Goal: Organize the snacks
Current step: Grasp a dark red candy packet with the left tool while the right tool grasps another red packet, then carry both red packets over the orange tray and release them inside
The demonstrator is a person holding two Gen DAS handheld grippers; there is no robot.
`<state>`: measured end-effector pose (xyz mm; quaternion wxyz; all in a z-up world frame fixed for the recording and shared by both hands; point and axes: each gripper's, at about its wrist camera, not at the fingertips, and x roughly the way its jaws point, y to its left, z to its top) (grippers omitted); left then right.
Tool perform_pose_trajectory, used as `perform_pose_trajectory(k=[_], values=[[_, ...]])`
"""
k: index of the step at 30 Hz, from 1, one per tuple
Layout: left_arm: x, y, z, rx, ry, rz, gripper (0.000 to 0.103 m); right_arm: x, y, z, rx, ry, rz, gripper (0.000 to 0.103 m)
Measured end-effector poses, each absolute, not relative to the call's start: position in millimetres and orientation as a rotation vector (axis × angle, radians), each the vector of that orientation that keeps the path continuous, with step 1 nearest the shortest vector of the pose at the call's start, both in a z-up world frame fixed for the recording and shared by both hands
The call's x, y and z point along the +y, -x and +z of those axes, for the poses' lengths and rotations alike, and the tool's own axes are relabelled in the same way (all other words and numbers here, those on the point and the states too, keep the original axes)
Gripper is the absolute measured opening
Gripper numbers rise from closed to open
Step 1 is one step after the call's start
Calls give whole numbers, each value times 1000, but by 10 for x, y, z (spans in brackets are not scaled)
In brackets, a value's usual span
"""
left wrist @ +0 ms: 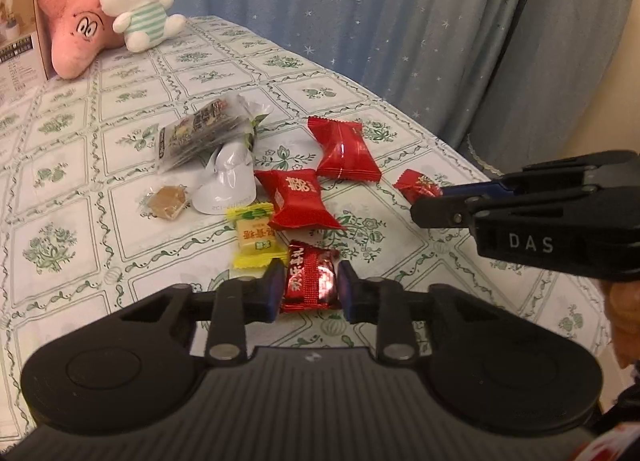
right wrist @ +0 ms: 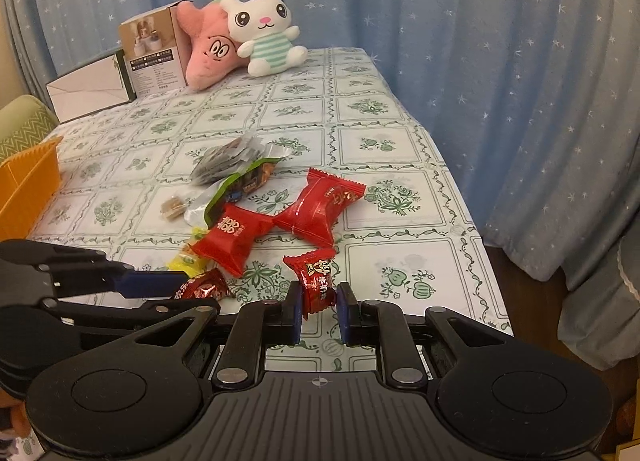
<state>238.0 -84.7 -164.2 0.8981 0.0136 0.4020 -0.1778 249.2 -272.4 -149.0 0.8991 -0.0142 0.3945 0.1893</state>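
Observation:
My left gripper (left wrist: 310, 293) is shut on a shiny dark-red candy (left wrist: 310, 279) that lies on the green-patterned tablecloth (left wrist: 80, 189); both blue pads press its sides. Over the table's front right part, my right gripper (right wrist: 320, 309) is shut on a small red candy (right wrist: 318, 285), which stands tilted between its pads. Each gripper also shows in the other's view: the right gripper (left wrist: 428, 201) from the right, the left gripper (right wrist: 180, 285) from the left. Loose snacks lie just beyond: two large red packets (left wrist: 344, 149) (left wrist: 298, 199) and a yellow candy (left wrist: 254, 237).
A brown sweet in clear wrap (left wrist: 166, 203), a dark clear packet (left wrist: 200, 133) and a white foil pack (left wrist: 226, 185) lie further back. An orange basket (right wrist: 28, 185) stands at the left edge. Plush toys (right wrist: 260, 29) and boxes (right wrist: 154, 53) line the far end. The table's right edge meets a blue curtain (right wrist: 520, 101).

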Motion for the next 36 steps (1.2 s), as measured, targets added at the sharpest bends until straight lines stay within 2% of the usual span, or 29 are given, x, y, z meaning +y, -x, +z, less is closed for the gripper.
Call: perform_pose_trajectory(k=[17, 27, 36], values=[[-284, -1974, -1291, 793, 44, -249, 22, -2310, -2343, -1226, 745, 5, 489, 18], [428, -1724, -750, 724, 104, -107, 22, -1733, -2142, -897, 679, -11, 617, 18], [1154, -1462, -213, 684, 63, -11, 22, -833, -1955, -565, 629, 47, 809, 18]])
